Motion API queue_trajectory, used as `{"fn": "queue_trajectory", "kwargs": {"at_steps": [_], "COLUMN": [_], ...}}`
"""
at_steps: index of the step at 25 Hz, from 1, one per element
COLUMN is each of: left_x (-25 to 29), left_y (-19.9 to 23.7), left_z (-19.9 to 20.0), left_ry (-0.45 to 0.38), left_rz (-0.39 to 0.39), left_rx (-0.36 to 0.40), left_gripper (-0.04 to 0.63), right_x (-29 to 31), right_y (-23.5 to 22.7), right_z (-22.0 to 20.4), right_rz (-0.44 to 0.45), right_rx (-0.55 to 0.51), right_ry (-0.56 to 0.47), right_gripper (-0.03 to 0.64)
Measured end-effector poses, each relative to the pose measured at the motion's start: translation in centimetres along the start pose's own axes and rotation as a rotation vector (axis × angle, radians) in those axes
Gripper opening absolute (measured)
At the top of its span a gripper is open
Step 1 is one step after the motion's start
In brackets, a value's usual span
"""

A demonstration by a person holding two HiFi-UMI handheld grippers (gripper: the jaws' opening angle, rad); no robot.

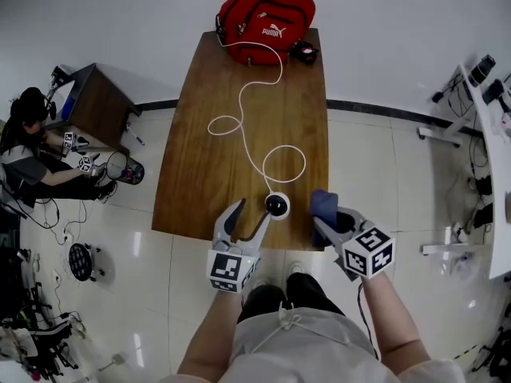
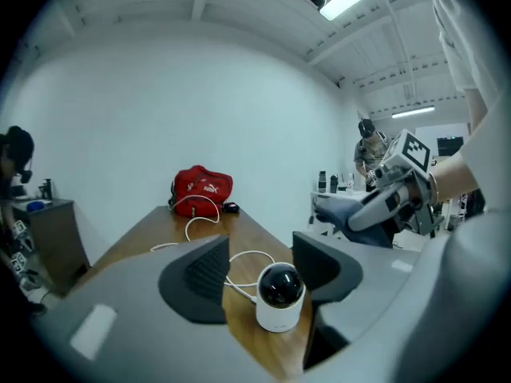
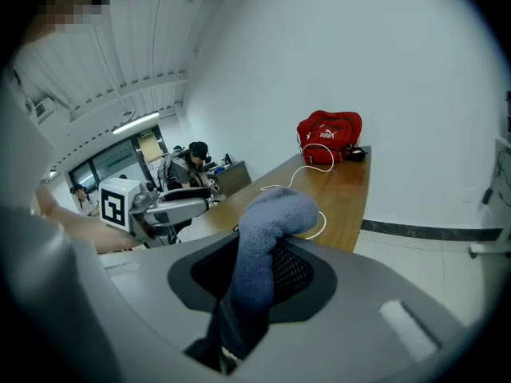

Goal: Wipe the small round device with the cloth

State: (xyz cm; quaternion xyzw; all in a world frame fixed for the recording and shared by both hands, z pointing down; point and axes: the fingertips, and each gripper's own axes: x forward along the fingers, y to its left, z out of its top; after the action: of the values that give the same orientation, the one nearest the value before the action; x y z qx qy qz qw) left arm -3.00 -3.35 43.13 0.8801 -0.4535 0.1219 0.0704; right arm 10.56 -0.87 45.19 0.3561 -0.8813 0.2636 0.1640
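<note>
The small round device [image 1: 276,206], white with a black dome, stands at the near edge of the wooden table [image 1: 200,174]. A white cable [image 1: 263,94] runs from it toward the far end. My left gripper [image 1: 252,211] is open around the device [image 2: 279,295]: the device sits between the two dark pads with a gap showing on its left side. My right gripper [image 1: 331,215], just right of the device, is shut on a blue cloth [image 1: 323,203]. The cloth [image 3: 267,238] bulges up out of the jaws and hangs down between them.
A red bag [image 1: 266,22] and a small black object [image 1: 304,52] lie at the table's far end. A seated person [image 1: 32,150] works at a low desk [image 1: 92,102] on the left. White furniture with gear [image 1: 495,134] stands at the right.
</note>
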Motion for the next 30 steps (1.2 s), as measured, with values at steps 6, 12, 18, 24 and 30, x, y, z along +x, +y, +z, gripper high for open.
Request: {"fn": "queue_trajectory", "kwargs": {"at_steps": [6,12,18,24,30], "left_x": [-6.7,-14.9,-22.1,-27.6,-29.5], "left_y": [0.4,-1.5,-3.7,-5.1,-6.0], "left_z": [2.3,1.8,1.1,0.8,1.2], "left_ry": [-0.125,-0.162,-0.167,-0.167,-0.164], "left_rz": [0.016,-0.081,-0.151,-0.172,-0.168], "left_rx": [-0.049,-0.063,-0.026,-0.011,0.000], "left_gripper": [0.006,0.006,0.006,0.006,0.006], "right_x": [-2.1,-4.6,-7.2,-9.0,-10.1], "right_y": [5.0,12.4,20.2,25.7,27.2], "right_z": [-1.3,-4.2,-6.3,-8.0,-8.5], "right_rz": [-0.026,-0.140,-0.227,-0.283,-0.320], "right_rx": [-0.009,0.026,-0.044,-0.096,-0.134], "right_ry": [-0.050,-0.135,-0.174,-0.173,-0.194], "right_gripper": [0.107,0.107,0.107,0.108,0.106]}}
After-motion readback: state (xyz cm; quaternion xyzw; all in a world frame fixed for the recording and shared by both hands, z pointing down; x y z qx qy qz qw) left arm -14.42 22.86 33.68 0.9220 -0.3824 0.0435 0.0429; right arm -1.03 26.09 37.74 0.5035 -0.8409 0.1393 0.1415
